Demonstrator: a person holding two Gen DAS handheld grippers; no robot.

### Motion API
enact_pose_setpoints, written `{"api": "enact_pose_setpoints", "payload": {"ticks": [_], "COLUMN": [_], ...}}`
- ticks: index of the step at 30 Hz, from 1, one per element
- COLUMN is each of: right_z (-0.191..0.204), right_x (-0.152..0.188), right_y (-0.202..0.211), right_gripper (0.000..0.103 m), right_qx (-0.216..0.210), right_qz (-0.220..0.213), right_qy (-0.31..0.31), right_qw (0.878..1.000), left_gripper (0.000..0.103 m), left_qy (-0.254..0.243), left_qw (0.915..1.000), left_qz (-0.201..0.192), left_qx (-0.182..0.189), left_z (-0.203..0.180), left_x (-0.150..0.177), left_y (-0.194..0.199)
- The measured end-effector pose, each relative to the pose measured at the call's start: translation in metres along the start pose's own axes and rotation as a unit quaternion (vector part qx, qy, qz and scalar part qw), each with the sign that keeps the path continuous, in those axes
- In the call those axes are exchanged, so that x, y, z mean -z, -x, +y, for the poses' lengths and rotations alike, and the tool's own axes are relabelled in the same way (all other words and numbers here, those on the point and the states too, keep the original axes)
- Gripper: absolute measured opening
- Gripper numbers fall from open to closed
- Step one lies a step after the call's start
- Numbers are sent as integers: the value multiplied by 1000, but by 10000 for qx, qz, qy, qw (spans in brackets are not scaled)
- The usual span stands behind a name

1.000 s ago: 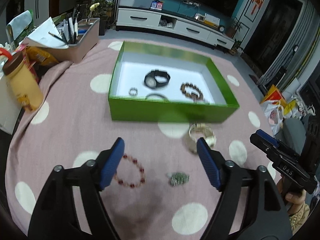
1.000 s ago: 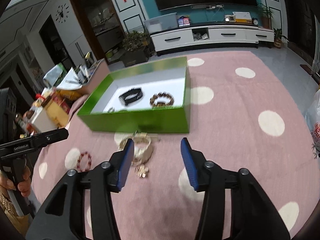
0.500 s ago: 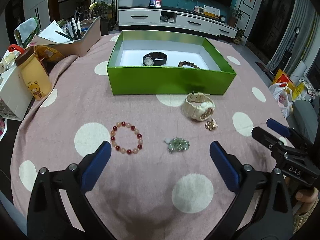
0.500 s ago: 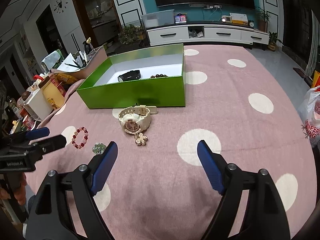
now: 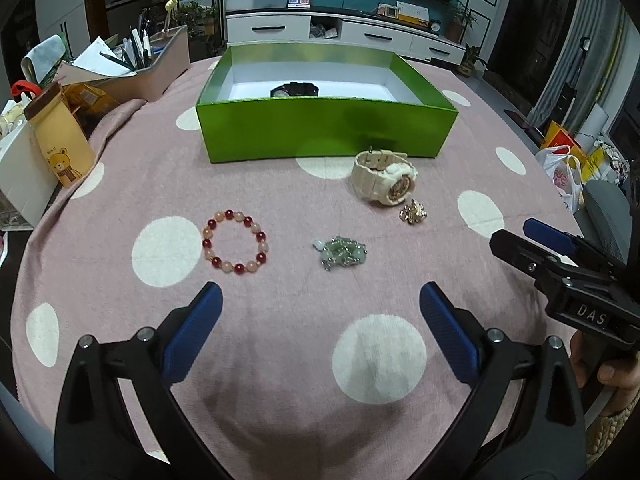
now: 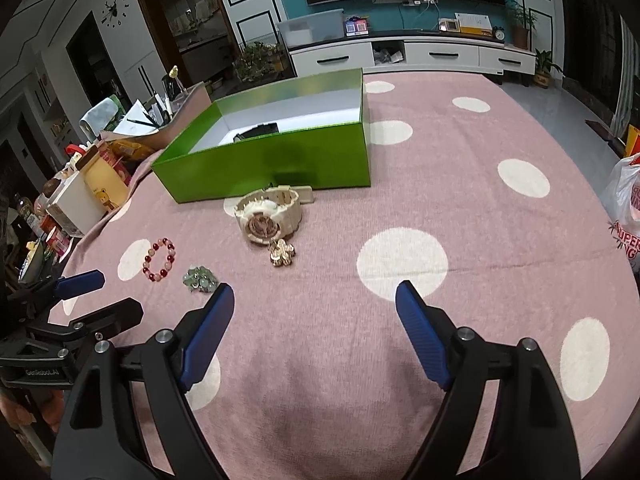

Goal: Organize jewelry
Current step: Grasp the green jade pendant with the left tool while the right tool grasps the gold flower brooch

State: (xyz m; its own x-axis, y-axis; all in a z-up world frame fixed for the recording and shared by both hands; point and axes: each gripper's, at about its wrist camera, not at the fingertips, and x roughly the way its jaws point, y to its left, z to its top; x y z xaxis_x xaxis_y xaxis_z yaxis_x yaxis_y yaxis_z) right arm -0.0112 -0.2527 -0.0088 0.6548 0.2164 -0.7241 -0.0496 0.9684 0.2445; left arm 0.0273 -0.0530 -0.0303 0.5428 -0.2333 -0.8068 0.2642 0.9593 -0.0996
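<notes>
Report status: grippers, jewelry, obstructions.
Left hand-held gripper open, empty; right hand-held gripper open, empty. Bead bracelet, green piece, gold charm, cream watch outside green box. Nothing blocking.

We note a dusty-pink woven tablecloth (image 5: 280,400) patterned with cream-white polka dots, and on it a glossy bright-green rectangular cardboard box (image 5: 324,130) with a white inside that holds a black wristwatch (image 5: 296,90). In front lie a cream plastic watch (image 5: 384,178) with a rose-gold face, a gold flower-shaped brooch (image 5: 414,213), a pale-green beaded piece (image 5: 342,253) and a round bracelet of dark-red and peach beads (image 5: 235,242). We see black gripper frames with blue ribbed pads (image 5: 192,332), and a yellow bottle (image 5: 60,146) with a brown cap and a bear print.
</notes>
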Motion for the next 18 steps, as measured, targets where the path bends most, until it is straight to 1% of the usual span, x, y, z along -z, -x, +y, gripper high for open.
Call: {"api": "enact_pose_setpoints", "payload": {"ticks": [5, 11, 14, 16, 18], "right_z": [4, 17, 20, 22, 24], "right_x": [6, 5, -2, -6, -11], "right_y": [-12, -31, -42, -49, -56], "right_gripper": [83, 83, 78, 71, 68], "right_qx": [-70, -141, -159, -192, -187], "right_qz": [150, 257, 284, 326, 363], "right_qy": [100, 447, 565, 632, 698], "right_qw": [9998, 9986, 9979, 9973, 9967], "left_gripper": [100, 100, 100, 99, 99], "left_qy": [-55, -73, -77, -61, -66], "left_qw": [9999, 9994, 9993, 9992, 9992], "left_qz": [70, 70, 63, 71, 72], "left_qx": [141, 321, 359, 380, 377], "left_z": [-3, -2, -1, 1, 2], "left_x": [7, 10, 8, 7, 6], "left_y": [-9, -17, -20, -23, -25]}}
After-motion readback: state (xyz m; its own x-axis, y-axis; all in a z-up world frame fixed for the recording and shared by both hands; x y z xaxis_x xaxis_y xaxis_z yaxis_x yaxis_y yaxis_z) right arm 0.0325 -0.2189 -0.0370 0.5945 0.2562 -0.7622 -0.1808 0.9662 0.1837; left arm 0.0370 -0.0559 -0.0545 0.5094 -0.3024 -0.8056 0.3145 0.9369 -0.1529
